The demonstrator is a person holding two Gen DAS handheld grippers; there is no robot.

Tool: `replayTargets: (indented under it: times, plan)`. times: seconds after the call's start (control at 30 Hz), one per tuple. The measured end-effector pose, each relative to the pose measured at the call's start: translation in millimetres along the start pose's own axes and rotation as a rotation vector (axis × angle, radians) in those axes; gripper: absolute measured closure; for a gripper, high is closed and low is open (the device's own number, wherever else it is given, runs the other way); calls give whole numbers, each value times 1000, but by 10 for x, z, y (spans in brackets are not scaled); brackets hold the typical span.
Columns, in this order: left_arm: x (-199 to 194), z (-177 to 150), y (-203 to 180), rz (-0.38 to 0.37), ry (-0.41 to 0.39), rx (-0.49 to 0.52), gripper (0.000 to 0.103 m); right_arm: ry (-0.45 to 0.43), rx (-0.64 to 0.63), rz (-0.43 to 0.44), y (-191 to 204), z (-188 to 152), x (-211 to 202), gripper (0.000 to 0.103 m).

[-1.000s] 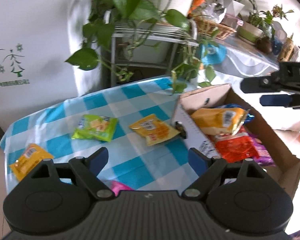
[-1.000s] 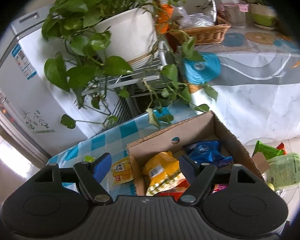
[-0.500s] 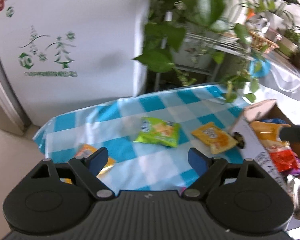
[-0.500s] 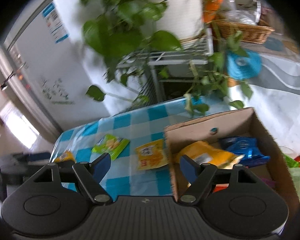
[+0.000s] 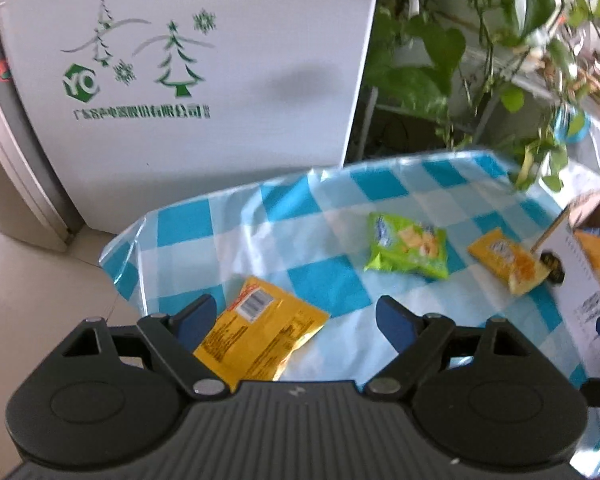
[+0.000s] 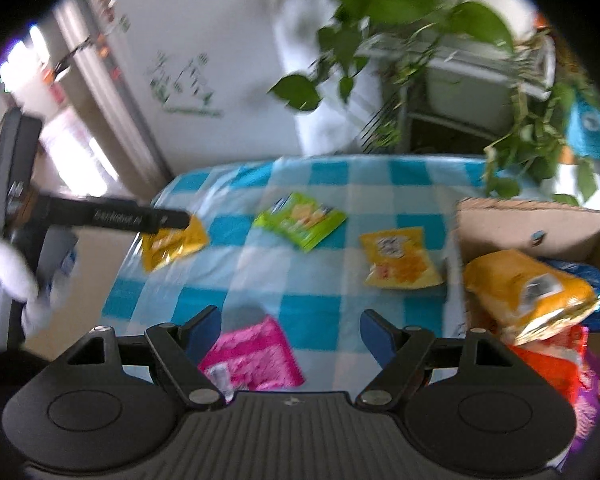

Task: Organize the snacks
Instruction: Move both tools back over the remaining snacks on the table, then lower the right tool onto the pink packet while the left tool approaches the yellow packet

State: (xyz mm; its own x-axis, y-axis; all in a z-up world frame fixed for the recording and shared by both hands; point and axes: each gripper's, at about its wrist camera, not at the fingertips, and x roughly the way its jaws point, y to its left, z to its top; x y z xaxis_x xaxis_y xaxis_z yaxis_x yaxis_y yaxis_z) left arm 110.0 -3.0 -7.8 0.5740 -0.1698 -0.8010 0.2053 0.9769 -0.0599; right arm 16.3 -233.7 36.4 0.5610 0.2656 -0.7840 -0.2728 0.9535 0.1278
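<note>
Yellow snack packet (image 5: pixel 260 334) is lying barcode-up on the checked tablecloth (image 5: pixel 324 288), sitting under the left gripper (image 5: pixel 296 320), jaws spread; right gripper (image 6: pixel 290 330) is hanging open over a pink packet (image 6: pixel 252 356), labels too blurry

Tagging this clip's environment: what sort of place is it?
Probably a home kitchen or dining corner: a white fridge, trailing houseplants on a wire rack, and a checked tablecloth strewn with snack packets.

Lived-in home, likely a dining corner: white fridge (image 5: pixel 204 60) with magnets, trailing pothos (image 6: pixel 400 12) on a wire rack (image 6: pixel 480 64), checked plastic cloth (image 5: pixel 340 240) over the surface, tiled floor (image 5: pixel 28 280), snack packets (image 6: pixel 300 220) beside a cardboard box (image 6: pixel 540 224).
</note>
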Motion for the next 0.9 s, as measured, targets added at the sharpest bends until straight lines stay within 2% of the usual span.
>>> replayTargets:
  times: [0.37, 0.47, 0.67, 0.7, 0.73, 0.83, 0.9]
  plan:
    - [252, -86, 111, -48, 41, 169, 17, 196, -103, 61, 247, -298, 268, 21]
    - [340, -109, 99, -40, 58, 217, 17, 249, -122, 80, 325, -382, 355, 21]
    - [428, -120, 83, -54, 66, 243, 18, 325, -139, 94, 459, -452, 541, 21]
    - [430, -119, 84, -59, 64, 242, 19, 331, -135, 92, 468, -444, 561, 18]
    - [431, -115, 89, -67, 63, 237, 19, 325, -130, 89, 474, -424, 597, 17]
    - [457, -124, 92, -96, 89, 218, 35, 306, -79, 85, 447, -348, 652, 16]
    - [454, -143, 69, -117, 101, 214, 37, 286, -60, 57, 436, -300, 681, 16]
